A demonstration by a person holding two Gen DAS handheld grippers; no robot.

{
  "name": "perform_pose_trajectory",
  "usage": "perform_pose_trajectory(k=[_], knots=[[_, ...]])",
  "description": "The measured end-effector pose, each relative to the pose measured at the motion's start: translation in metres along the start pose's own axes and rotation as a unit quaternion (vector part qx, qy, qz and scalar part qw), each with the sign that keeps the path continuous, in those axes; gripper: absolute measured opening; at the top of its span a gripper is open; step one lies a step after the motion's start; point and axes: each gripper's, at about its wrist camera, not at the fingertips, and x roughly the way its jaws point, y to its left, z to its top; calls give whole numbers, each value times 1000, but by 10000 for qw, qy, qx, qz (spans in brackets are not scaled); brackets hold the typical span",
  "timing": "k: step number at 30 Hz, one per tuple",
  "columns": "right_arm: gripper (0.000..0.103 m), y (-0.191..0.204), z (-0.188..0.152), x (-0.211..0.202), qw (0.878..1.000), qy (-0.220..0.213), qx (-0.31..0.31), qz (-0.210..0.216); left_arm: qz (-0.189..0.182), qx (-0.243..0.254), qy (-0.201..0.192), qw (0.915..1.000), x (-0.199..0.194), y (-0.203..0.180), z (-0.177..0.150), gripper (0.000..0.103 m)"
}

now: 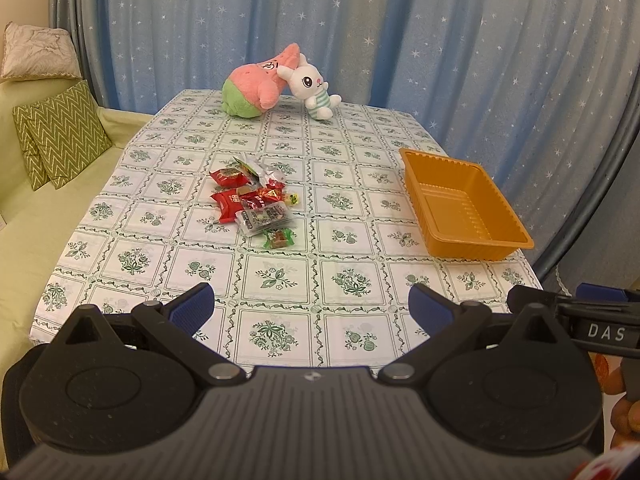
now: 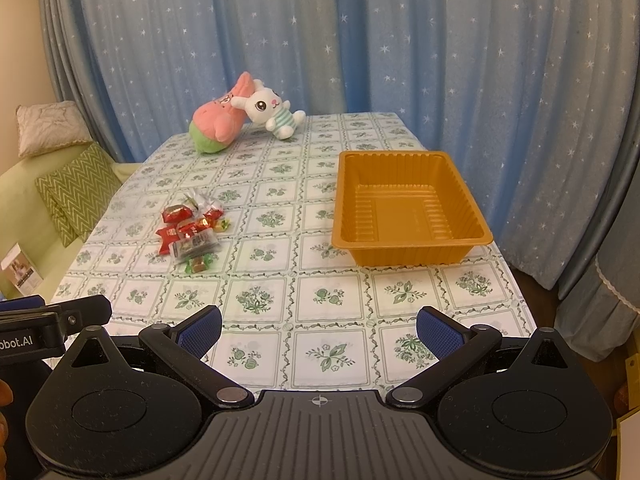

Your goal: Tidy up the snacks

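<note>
**Snacks heaped, tray bare**

Starry blue curtains (image 1: 400, 40) hang behind a table (image 1: 280, 280) under a green-patterned cloth. Snacks (image 1: 254, 202) lie in a loose pile near the table's middle, at 11 o'clock from the left gripper (image 1: 312, 306), which hovers over the near edge with fingers released, gripping nothing. An orange tray (image 2: 408, 240) sits at 12 o'clock from the right gripper (image 2: 319, 330), also spread wide, the pile at its 10 o'clock. Two plush toys (image 1: 280, 84) touch at the far edge.
</note>
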Motion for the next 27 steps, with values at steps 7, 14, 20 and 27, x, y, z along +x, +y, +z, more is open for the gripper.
perform_pose_trajectory(k=[7,14,20,27], knots=[[103,2,-5,6,9999,-134,38,36,76,-100,-44,9999,6,10,2,103],[102,8,0,26,9993,-296,55,234,255,-143,-25,9996,32,42,10,103],[102,23,-2,64,9983,-276,-81,502,295,-201,82,9993,67,70,17,98],[86,46,0,123,9965,-159,-282,776,303,56,213,9993,121,99,32,97]])
